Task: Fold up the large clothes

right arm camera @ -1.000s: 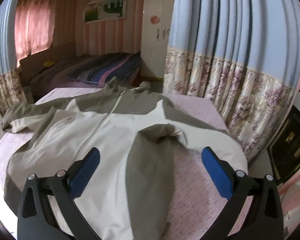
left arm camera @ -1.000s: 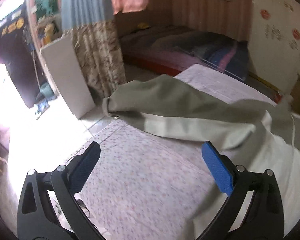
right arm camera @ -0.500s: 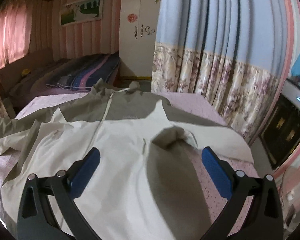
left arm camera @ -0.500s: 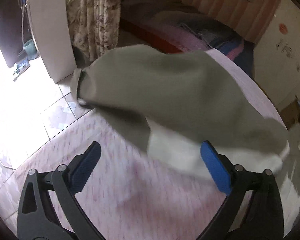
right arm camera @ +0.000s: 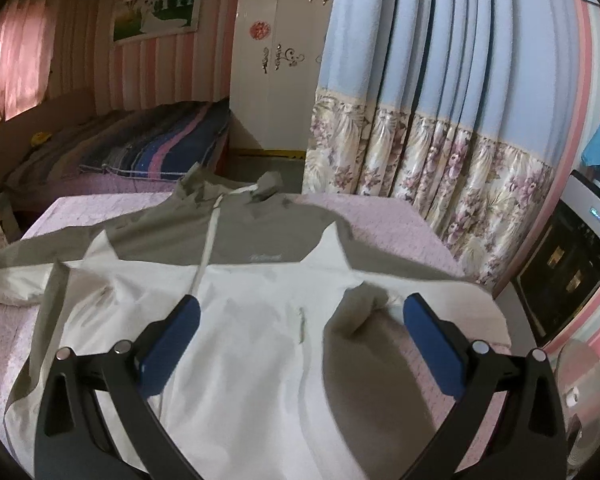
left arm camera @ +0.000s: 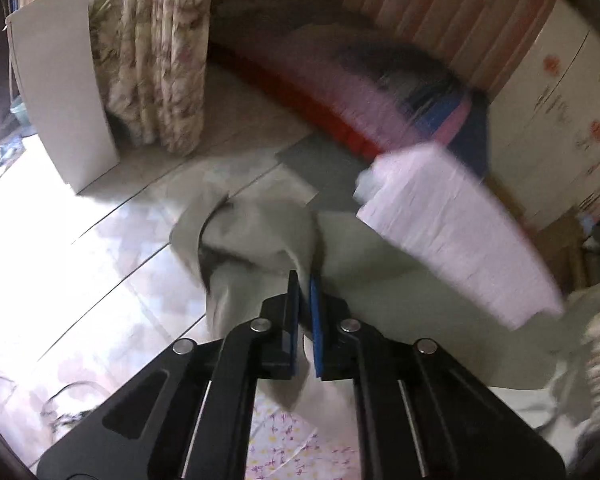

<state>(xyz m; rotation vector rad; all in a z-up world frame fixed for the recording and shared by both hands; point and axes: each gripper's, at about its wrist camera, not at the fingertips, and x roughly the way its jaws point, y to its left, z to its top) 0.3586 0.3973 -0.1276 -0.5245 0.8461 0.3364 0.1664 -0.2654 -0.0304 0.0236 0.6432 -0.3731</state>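
A large jacket (right arm camera: 252, 320), olive on top and cream below, lies face up on the pink bedcover (right arm camera: 400, 224). Its right sleeve (right arm camera: 364, 344) is folded in over the body. My right gripper (right arm camera: 300, 312) hovers open above the chest and grips nothing. The other sleeve (left arm camera: 256, 240) hangs past the corner of the bed (left arm camera: 452, 232) over the floor in the blurred left wrist view. My left gripper (left arm camera: 304, 280) is closing on it, with the olive cloth pinched between the blue pads.
A white board (left arm camera: 60, 80) and a flowered curtain (left arm camera: 156, 60) stand beyond the tiled floor (left arm camera: 100, 264) on the left. A second bed (right arm camera: 140, 148), a white wardrobe (right arm camera: 276, 60), a blue curtain (right arm camera: 440, 120) and a dark appliance (right arm camera: 572, 272) surround the bed.
My left gripper swung out to the sleeve end at the bed's edge and its wide jaws came together on the cloth. The right gripper drifted over the jacket and stayed open.
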